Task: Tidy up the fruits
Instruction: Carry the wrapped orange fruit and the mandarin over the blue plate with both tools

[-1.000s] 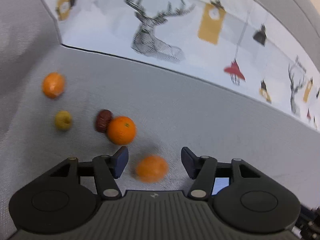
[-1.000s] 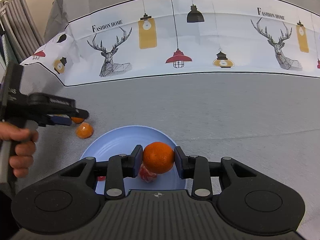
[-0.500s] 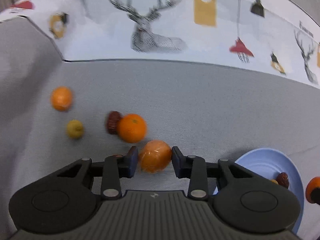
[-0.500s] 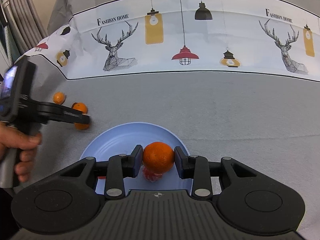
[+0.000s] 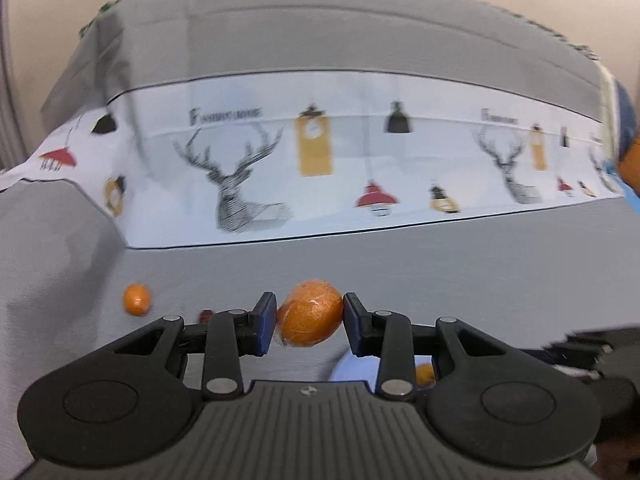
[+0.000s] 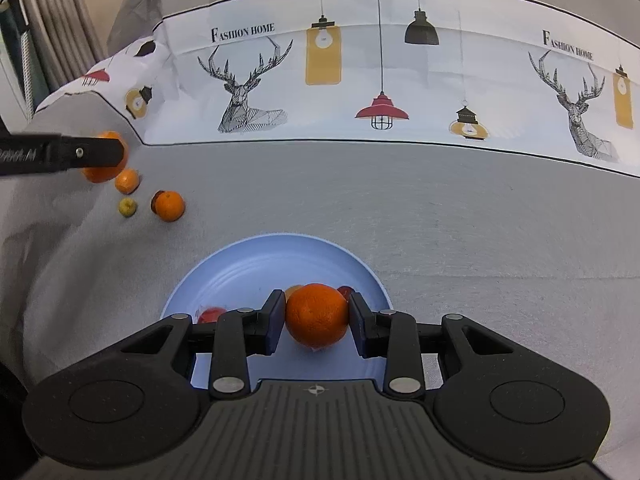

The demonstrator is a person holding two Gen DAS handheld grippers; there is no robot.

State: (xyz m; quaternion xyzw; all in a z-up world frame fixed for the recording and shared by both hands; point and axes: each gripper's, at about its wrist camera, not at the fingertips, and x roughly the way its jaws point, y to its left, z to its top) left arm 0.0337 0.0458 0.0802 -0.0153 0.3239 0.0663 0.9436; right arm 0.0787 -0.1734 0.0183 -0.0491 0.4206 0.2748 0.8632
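Observation:
My left gripper is shut on a mandarin in clear wrap and holds it off the grey cloth. In the right wrist view the left gripper hangs at the far left with that mandarin partly hidden behind a finger. My right gripper is shut on an orange just above the blue plate. The plate holds a red fruit and two small fruits mostly hidden behind the orange. Loose on the cloth lie a small orange, a yellow-green fruit, another orange and a dark red date.
A white cloth band printed with deer and lamps runs across the back of the grey surface. Curtains hang at the far left. The left wrist view shows the plate's edge under the gripper and the blurred right gripper body.
The left gripper closed on the mandarin, then lifted it off the cloth and tilted upward. The right gripper kept still with its orange over the plate.

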